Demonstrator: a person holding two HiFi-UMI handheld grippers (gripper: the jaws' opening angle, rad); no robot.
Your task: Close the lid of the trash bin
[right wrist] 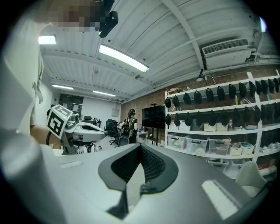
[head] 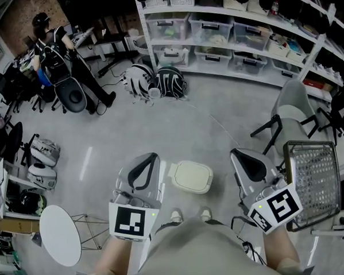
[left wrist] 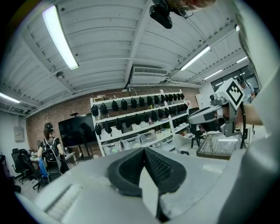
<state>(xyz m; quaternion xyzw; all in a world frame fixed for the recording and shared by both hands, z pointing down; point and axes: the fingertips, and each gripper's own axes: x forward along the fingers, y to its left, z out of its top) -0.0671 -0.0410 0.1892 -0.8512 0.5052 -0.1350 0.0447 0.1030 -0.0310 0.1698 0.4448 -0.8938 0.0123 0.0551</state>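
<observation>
The trash bin (head: 191, 177) stands on the grey floor just ahead of my feet, and its cream lid lies flat over the top. My left gripper (head: 152, 158) hangs above the floor to the bin's left and my right gripper (head: 235, 154) to its right, neither touching it. Both point level out into the room. In the left gripper view the left gripper (left wrist: 143, 151) has its black pads pressed together with nothing between them. The right gripper (right wrist: 140, 147) looks the same in its own view. The bin shows in neither gripper view.
White shelves (head: 241, 32) with clear boxes line the back wall. A grey chair (head: 291, 110) and a wire basket (head: 315, 175) stand at the right, a round white table (head: 59, 235) at the lower left. A person (head: 55, 39) stands far left. Striped bags (head: 157, 80) lie on the floor.
</observation>
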